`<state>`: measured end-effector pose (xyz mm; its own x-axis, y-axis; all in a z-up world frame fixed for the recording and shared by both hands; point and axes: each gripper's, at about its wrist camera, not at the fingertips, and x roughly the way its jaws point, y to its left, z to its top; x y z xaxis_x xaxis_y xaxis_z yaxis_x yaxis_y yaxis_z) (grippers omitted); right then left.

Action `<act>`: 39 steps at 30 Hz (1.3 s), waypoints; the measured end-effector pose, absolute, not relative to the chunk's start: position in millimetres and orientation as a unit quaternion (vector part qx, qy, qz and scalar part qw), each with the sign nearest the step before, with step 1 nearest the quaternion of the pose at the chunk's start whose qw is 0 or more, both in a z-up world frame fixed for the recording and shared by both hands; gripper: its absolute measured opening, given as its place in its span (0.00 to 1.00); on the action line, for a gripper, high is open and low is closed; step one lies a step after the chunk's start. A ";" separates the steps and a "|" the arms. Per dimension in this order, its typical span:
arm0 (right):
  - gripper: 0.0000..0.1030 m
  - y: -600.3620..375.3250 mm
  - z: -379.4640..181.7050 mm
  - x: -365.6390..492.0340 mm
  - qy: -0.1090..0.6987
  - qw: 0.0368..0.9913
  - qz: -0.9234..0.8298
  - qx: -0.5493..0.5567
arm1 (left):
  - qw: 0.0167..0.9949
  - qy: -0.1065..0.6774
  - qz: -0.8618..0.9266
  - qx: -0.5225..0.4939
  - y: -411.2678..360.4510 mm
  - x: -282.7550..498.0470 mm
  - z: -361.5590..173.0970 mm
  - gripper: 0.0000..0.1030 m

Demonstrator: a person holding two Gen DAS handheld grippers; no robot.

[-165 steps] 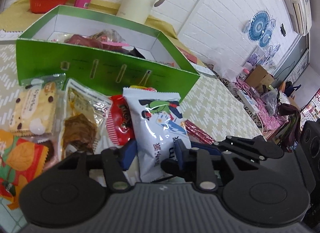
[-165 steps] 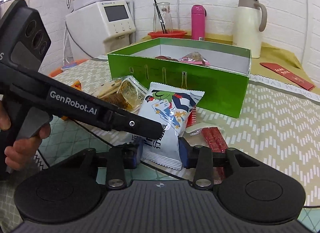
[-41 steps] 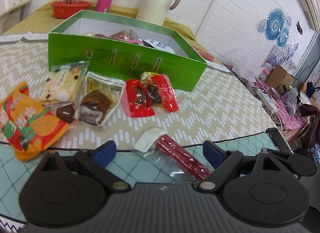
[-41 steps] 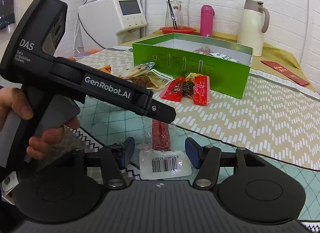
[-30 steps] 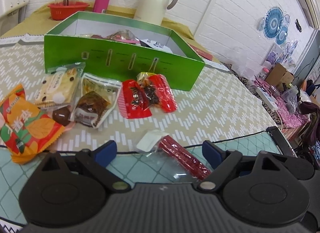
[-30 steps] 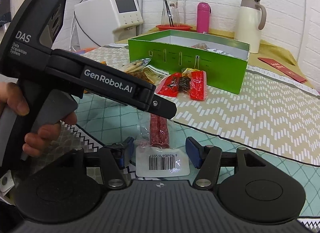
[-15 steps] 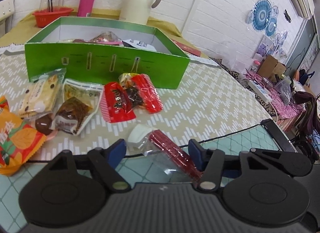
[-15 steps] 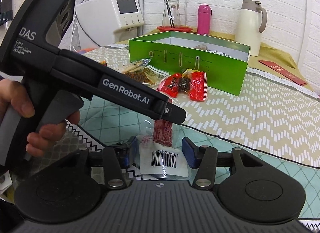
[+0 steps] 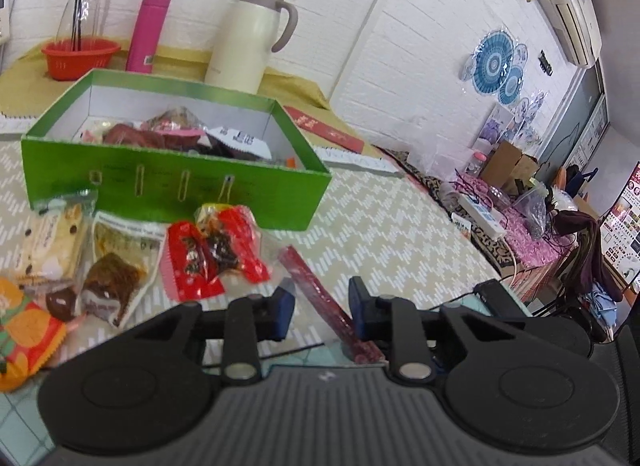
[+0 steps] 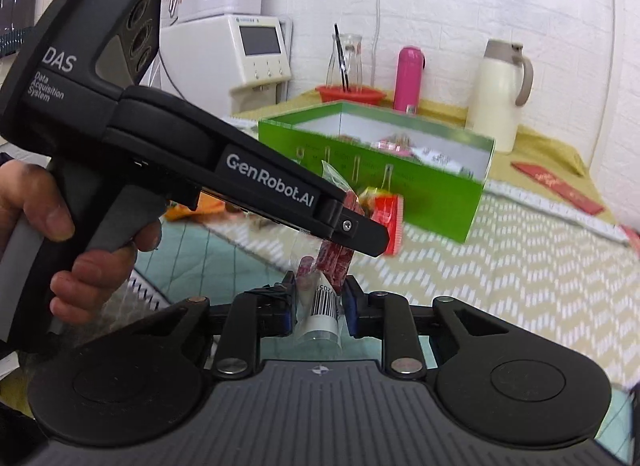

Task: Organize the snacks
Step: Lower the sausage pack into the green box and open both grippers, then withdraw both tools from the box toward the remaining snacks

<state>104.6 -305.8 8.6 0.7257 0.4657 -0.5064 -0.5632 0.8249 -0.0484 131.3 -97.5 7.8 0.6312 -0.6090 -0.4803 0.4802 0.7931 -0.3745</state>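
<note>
Beside green box (image 9: pixel 168 189), open tablecloth (image 9: pixel 392 234) rightward.

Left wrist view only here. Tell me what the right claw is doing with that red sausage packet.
Observer: The right claw has just been closing on the sausage packet; its pads press the edges of the white barcode end.
Operator: Report whether the packet is off the table.
Observer: It appears lifted. It stands nearly upright, running from the right claw up to the left claw.
Operator: Say what grips the left tool.
Observer: A hand wraps around its grey handle.
</note>
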 end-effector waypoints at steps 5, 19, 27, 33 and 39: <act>0.41 -304.8 31.2 124.9 0.201 0.936 0.268 -0.107 | 0.910 0.262 -0.307 -0.100 -98.8 151.4 38.4 0.24; 0.40 -294.1 47.3 220.2 0.145 0.954 0.238 -0.110 | 0.912 0.242 -0.299 -0.146 -88.8 255.6 59.5 0.24; 0.41 -283.0 29.0 254.7 0.152 0.951 0.237 -0.126 | 0.906 0.280 -0.273 -0.164 -84.1 300.0 40.4 0.24; 0.90 -280.1 15.5 271.6 0.177 0.952 0.223 -0.113 | 0.922 0.284 -0.217 -0.147 -73.8 301.1 31.2 0.70; 1.00 -291.0 19.6 264.4 0.175 0.957 0.218 -0.081 | 0.941 0.277 -0.161 -0.111 -69.9 294.8 32.9 1.00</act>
<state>264.4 -291.0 19.6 0.8434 0.3892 -0.3705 -0.4460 0.8915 -0.0788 294.8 -69.9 32.9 0.7948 -0.3640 -0.4856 0.2411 0.9237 -0.2977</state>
